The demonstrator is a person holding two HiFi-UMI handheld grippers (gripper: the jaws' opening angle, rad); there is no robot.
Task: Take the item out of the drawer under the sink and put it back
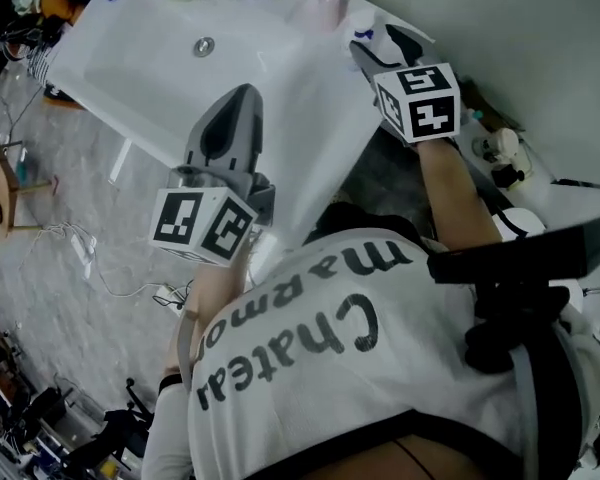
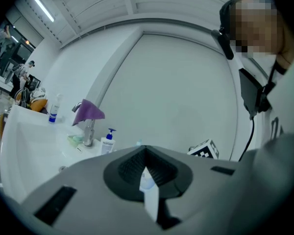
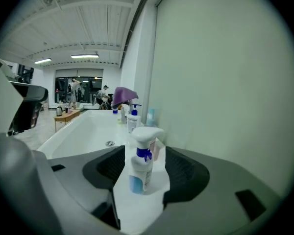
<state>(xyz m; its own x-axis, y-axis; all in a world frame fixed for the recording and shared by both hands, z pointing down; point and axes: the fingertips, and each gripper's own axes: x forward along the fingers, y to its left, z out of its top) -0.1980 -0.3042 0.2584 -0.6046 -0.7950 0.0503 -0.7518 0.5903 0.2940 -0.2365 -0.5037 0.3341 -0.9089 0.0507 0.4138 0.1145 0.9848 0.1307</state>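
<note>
A white spray bottle (image 3: 141, 161) with a blue collar stands upright on the white sink counter (image 3: 137, 204), by the wall. My right gripper (image 3: 144, 155) is open around it, and a gap shows between the bottle and each pad. In the head view the bottle (image 1: 363, 31) peeks out just past the right gripper (image 1: 377, 50) at the sink's far right corner. My left gripper (image 1: 240, 96) hovers over the sink's near rim; its jaws meet at the tips with nothing between them. The left gripper (image 2: 146, 152) looks along the counter towards the wall.
The sink basin (image 1: 170, 58) has a drain (image 1: 203, 45). A tap draped with a purple cloth (image 2: 88, 112) and a pump bottle (image 2: 107, 142) stand at the back. Dark space (image 1: 385, 183) lies under the sink's right end. Cables (image 1: 100, 268) trail on the floor.
</note>
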